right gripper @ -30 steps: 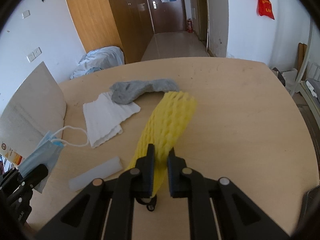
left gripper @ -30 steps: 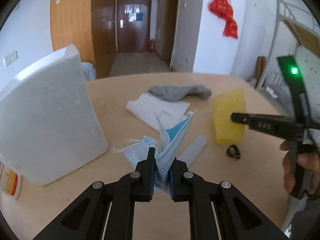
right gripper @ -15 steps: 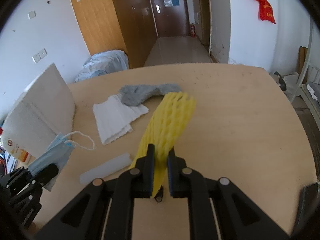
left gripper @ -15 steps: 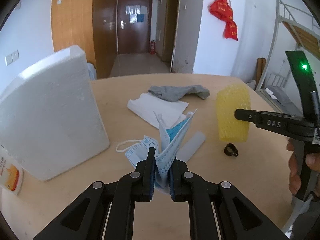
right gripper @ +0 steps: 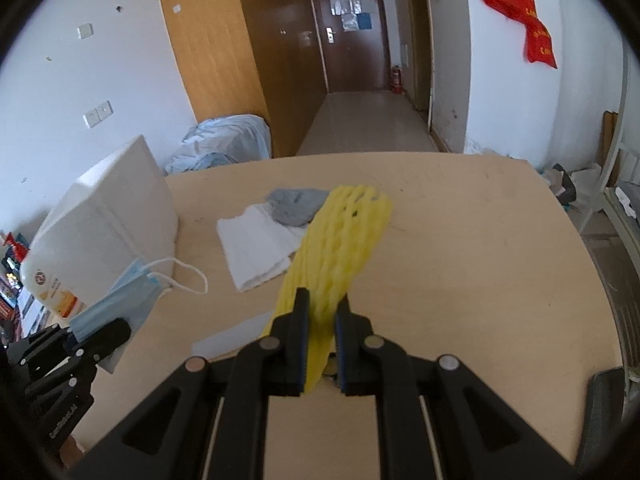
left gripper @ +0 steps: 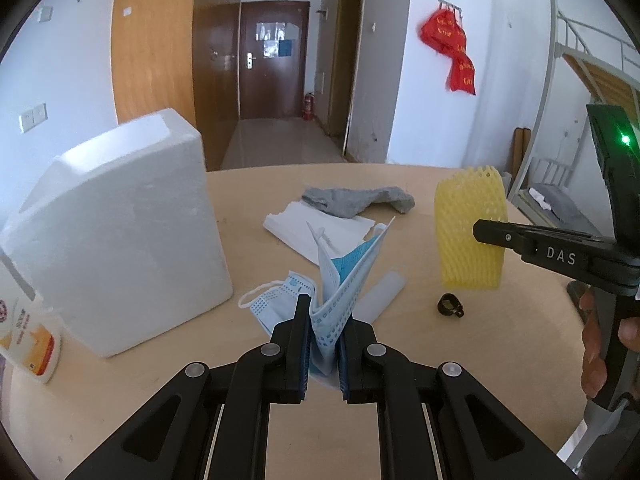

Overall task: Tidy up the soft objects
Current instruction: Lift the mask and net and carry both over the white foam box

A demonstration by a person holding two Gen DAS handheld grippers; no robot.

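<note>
Between the fingers of my left gripper (left gripper: pixel 323 332) a blue face mask (left gripper: pixel 344 276) is pinched at its folded lower edge, the jaws clamped on it; the rest of the mask fans upward and away from the fingers, clear of the wooden table (left gripper: pixel 256 432), while what looks like a second mask (left gripper: pixel 280 300) lies flat on the wood just under it. My right gripper (right gripper: pixel 322 320) is clamped on the lower part of a yellow foam net sleeve (right gripper: pixel 340 248), whose long axis runs up and forward from the fingers, tilted a little to the right; in the left wrist view it hangs upright above a small black ring (left gripper: pixel 449 305) on the table. Both soft things are held off the surface, one in each hand, well apart from each other

What the coming move turns on, as I judge it, is where each piece should go. A white foam block (left gripper: pixel 116 240) stands on the left side of the table, nearer my left gripper, while the folded white cloth (left gripper: pixel 316 228) and the grey sock (left gripper: pixel 356 200) lying partly on it sit ahead, between the two grippers. A white foam strip (left gripper: pixel 382 292) lies just beyond the left fingers. I see no bin or tray, so I cannot tell the intended spot; the pile ahead seems the likeliest gathering place, and the mask hand is slightly closer to it
</note>
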